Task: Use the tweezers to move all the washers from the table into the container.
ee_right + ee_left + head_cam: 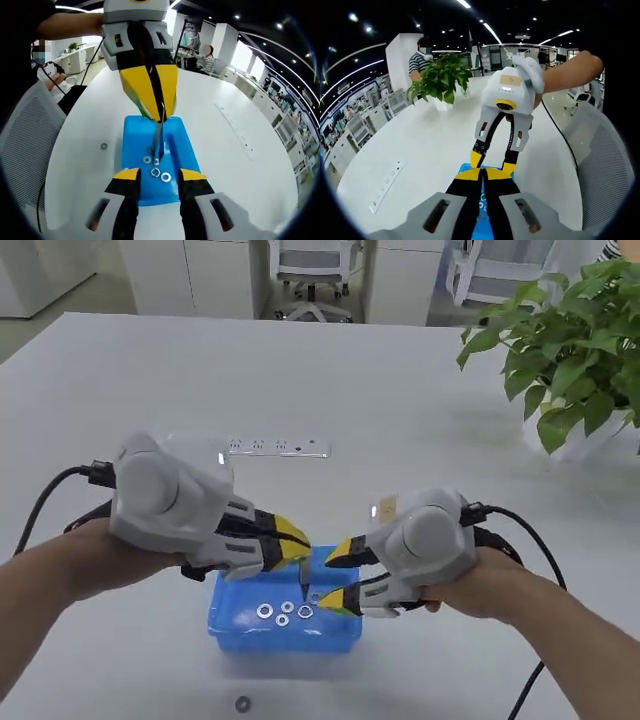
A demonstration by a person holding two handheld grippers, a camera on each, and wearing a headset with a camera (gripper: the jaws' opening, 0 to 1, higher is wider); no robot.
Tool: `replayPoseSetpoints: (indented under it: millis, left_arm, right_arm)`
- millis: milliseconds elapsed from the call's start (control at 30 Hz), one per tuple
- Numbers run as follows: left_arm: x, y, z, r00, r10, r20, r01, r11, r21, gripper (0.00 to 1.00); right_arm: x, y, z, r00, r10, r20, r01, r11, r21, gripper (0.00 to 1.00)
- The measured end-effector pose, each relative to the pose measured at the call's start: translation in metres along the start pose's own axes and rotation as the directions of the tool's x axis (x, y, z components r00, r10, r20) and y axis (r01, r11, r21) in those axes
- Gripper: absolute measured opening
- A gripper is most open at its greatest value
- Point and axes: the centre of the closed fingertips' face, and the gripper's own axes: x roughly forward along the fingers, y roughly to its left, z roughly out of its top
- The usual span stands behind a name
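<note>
A blue container (232,625) (134,145) sits near the table's front edge with several washers (265,612) (166,177) lying in it. One washer (243,703) (103,146) lies on the table outside it, nearer to me. My left gripper (300,548) (159,117) (482,172) is shut on the tweezers (303,585) (158,140), which point down into the container; their tip stands among the washers. I cannot tell whether the tip holds one. My right gripper (335,578) (160,176) (493,162) faces the left one over the container's right side, open and holding nothing.
A white power strip (278,447) (240,130) lies on the table beyond the container. A potted plant (575,350) (442,80) stands at the far right. Cables trail from both grippers toward me. Office chairs stand past the table's far edge.
</note>
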Motion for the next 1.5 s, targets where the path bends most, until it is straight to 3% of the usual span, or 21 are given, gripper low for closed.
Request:
replayPoseSetpoints:
  millis: [533,1000,1233,1500]
  left_arm:
    - [-0.025,-0.013,0.0,0.9999,0.002,-0.015,-0.003,0.999,-0.043,0.05]
    - [-0.039,-0.03,-0.007,0.9997,0.007,-0.023,-0.009,0.997,-0.076,0.05]
    - [-0.045,-0.033,-0.008,0.9996,0.022,-0.018,-0.024,0.997,-0.078,0.05]
    - [-0.051,-0.038,-0.006,0.9995,0.028,-0.015,-0.029,0.997,-0.076,0.05]
  right_arm:
    - [-0.025,0.012,-0.009,0.997,-0.076,0.013,0.074,0.992,0.102,0.56]
    - [-0.032,0.024,-0.013,0.9913,-0.122,0.05,0.11,0.975,0.191,0.74]
    - [-0.033,0.031,-0.015,0.9899,-0.131,0.055,0.116,0.971,0.21,0.8]
    - [-0.035,0.037,-0.015,0.9889,-0.138,0.055,0.124,0.969,0.212,0.81]
